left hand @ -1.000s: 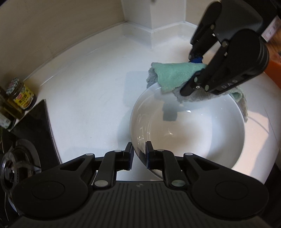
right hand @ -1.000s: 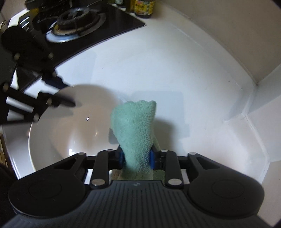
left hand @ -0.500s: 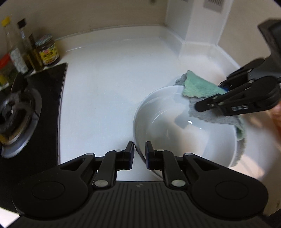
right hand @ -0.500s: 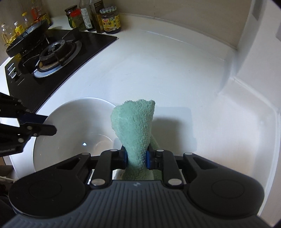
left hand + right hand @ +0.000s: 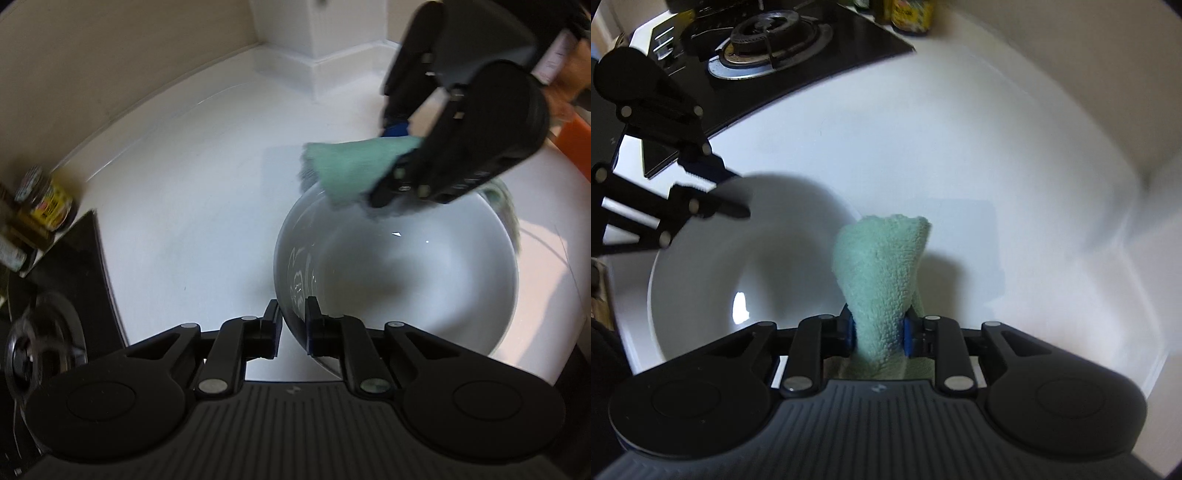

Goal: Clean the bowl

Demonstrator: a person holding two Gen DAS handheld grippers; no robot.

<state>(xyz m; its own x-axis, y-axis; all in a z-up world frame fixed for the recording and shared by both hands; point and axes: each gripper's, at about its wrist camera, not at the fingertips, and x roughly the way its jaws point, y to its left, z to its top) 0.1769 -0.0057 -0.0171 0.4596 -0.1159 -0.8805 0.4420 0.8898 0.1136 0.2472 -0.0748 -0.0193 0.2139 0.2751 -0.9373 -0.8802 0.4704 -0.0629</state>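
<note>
A white bowl [image 5: 399,280] rests on the white counter. My left gripper [image 5: 293,325] is shut on its near rim, one pad inside and one outside. On the far rim lies a green cloth [image 5: 351,162], held by my right gripper [image 5: 388,164]. In the right wrist view the cloth [image 5: 882,266] stands up between the blue pads of the right gripper [image 5: 879,332], whose jaws are opening while they still press on it. There the bowl [image 5: 713,280] lies to the left, with the left gripper [image 5: 737,194] clamped on its rim.
A black gas stove [image 5: 764,48] lies past the bowl, also at the lower left [image 5: 40,347]. Jars [image 5: 48,203] stand against the wall. A wall corner [image 5: 317,37] juts out behind. An orange object [image 5: 576,144] is at the right edge.
Half a second ago both views had swung so the cloth sat on the bowl's right rim; now they have swung back and it is on the far rim again. Both grips hold.
</note>
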